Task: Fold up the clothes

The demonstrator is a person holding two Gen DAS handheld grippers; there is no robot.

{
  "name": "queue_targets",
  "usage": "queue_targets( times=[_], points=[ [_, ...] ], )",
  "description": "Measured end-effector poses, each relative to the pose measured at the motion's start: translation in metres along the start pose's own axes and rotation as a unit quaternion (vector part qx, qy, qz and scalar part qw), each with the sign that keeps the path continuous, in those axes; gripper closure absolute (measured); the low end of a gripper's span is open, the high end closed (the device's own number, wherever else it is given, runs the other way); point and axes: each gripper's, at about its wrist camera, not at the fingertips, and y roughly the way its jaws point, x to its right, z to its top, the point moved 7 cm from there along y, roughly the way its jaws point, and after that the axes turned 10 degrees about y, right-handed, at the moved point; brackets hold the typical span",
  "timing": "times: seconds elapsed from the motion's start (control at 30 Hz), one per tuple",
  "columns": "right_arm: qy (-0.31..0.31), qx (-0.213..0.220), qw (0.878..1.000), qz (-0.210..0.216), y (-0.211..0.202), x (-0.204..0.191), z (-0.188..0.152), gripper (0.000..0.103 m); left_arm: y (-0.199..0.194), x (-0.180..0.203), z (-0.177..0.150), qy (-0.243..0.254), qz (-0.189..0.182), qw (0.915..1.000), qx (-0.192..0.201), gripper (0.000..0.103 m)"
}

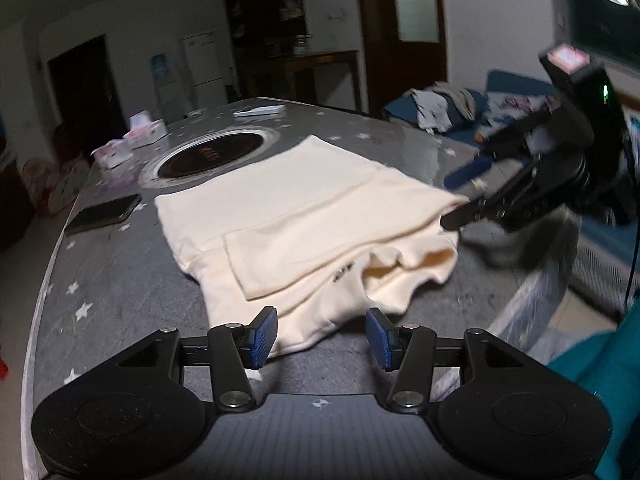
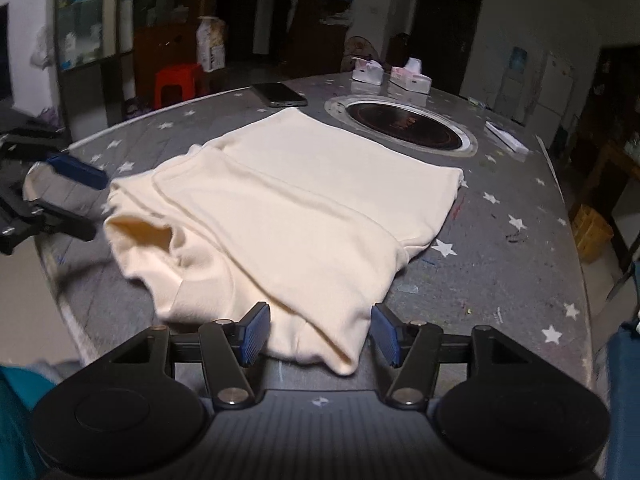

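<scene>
Shirt (image 2: 288, 208) folded at table (image 2: 500, 272) edge | left gripper (image 1: 322, 334) fingers apart, empty | right gripper (image 2: 320, 334) same

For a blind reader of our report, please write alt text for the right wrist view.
A cream knitted garment, partly folded, lies on a grey round table with white stars. The right gripper is open, its blue fingers on either side of the near hem. Behind are a black phone and a round black hotplate.

The left black gripper (image 1: 321, 338) with blue pads points downward, its jaws apart and holding nothing. The right black gripper (image 2: 320, 336) is tilted down too, jaws apart, gripping nothing.
</scene>
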Motion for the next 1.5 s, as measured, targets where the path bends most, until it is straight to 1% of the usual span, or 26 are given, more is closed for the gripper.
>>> queue_targets(
  times=[0.13,0.27,0.3,0.33,0.37,0.4,0.43,0.5,0.63,0.77,0.83,0.9,0.93,1.0,1.03,1.07,1.1,1.17,1.2,1.23,1.27,1.3,1.33,1.37,1.4,1.5],
  points=[
    [-0.054,-0.002,0.999,-0.002,-0.007,-0.012,-0.009,0.043,0.015,0.012,-0.003,0.050,0.010,0.9987,0.003,0.051],
    [-0.105,-0.001,0.994,-0.002,-0.009,-0.025,-0.017,0.042,0.023,0.021,-0.001,0.087,0.010,0.9959,0.021,0.051],
    [-0.114,0.004,0.994,-0.003,-0.009,-0.028,-0.018,0.042,0.024,0.023,0.000,0.092,0.009,0.9955,0.025,0.055],
    [-0.121,0.007,0.993,-0.003,-0.009,-0.031,-0.018,0.042,0.025,0.023,0.001,0.093,0.006,0.9953,0.029,0.063],
    [-0.126,0.010,0.992,0.000,-0.008,-0.033,-0.018,0.042,0.026,0.023,0.003,0.093,0.003,0.9951,0.033,0.069],
    [-0.127,0.012,0.992,0.004,-0.007,-0.034,-0.017,0.042,0.026,0.022,0.004,0.090,0.000,0.9953,0.036,0.081],
    [-0.127,0.014,0.992,0.007,-0.006,-0.036,-0.016,0.042,0.027,0.020,0.007,0.083,-0.002,0.9958,0.040,0.089],
    [-0.128,0.018,0.991,0.013,-0.002,-0.038,-0.013,0.042,0.027,0.011,0.013,0.058,-0.009,0.9971,0.047,0.093],
    [-0.127,0.030,0.991,0.025,0.003,-0.041,-0.007,0.042,0.028,-0.008,0.027,0.016,-0.016,0.9977,0.064,0.094],
    [-0.128,0.057,0.990,0.013,0.004,-0.042,0.004,0.042,0.031,-0.024,0.038,-0.008,-0.016,0.9971,0.074,0.094],
    [-0.137,0.071,0.988,0.004,0.003,-0.043,0.009,0.042,0.033,-0.028,0.041,-0.010,-0.018,0.9969,0.076,0.094],
    [-0.148,0.082,0.986,-0.004,0.001,-0.044,0.011,0.039,0.033,-0.030,0.043,-0.009,-0.021,0.9968,0.077,0.094],
    [-0.155,0.082,0.984,-0.001,0.000,-0.045,0.012,0.035,0.034,-0.030,0.043,-0.010,-0.024,0.9967,0.077,0.094],
    [-0.161,0.070,0.984,0.016,0.005,-0.047,0.012,0.036,0.035,-0.030,0.044,-0.012,-0.027,0.9965,0.078,0.094],
    [-0.160,0.060,0.985,0.027,0.008,-0.049,0.011,0.040,0.035,-0.030,0.044,-0.013,-0.027,0.9965,0.078,0.094],
    [-0.155,0.053,0.986,0.036,0.012,-0.050,0.009,0.048,0.036,-0.030,0.043,-0.015,-0.028,0.9966,0.077,0.094],
    [-0.150,0.047,0.987,0.044,0.015,-0.051,0.008,0.053,0.036,-0.030,0.042,-0.017,-0.029,0.9967,0.074,0.094],
    [-0.135,0.036,0.989,0.051,0.021,-0.049,0.008,0.073,0.035,-0.028,0.037,-0.013,-0.032,0.9968,0.072,0.093],
    [-0.125,0.030,0.990,0.054,0.024,-0.048,0.009,0.077,0.033,-0.026,0.034,-0.009,-0.032,0.9970,0.069,0.090],
    [-0.114,0.027,0.991,0.059,0.024,-0.046,0.010,0.084,0.030,-0.025,0.030,-0.004,-0.032,0.9972,0.067,0.090],
    [-0.100,0.025,0.992,0.067,0.024,-0.044,0.012,0.087,0.028,-0.023,0.026,0.002,-0.032,0.9974,0.065,0.089],
    [-0.085,0.026,0.993,0.075,0.022,-0.041,0.015,0.088,0.025,-0.022,0.021,0.007,-0.031,0.9976,0.062,0.086],
    [-0.077,0.028,0.993,0.079,0.020,-0.039,0.017,0.090,0.023,-0.020,0.016,0.014,-0.028,0.9978,0.059,0.079],
    [-0.071,0.031,0.994,0.082,0.018,-0.038,0.020,0.091,0.022,-0.018,0.011,0.023,-0.024,0.9980,0.055,0.076],
    [-0.064,0.033,0.994,0.085,0.015,-0.036,0.023,0.091,0.022,-0.017,0.006,0.034,-0.014,0.9981,0.049,0.070],
    [-0.055,0.039,0.994,0.089,0.011,-0.034,0.028,0.092,0.023,-0.015,-0.006,0.065,0.008,0.9973,0.034,0.070]
  ],
)
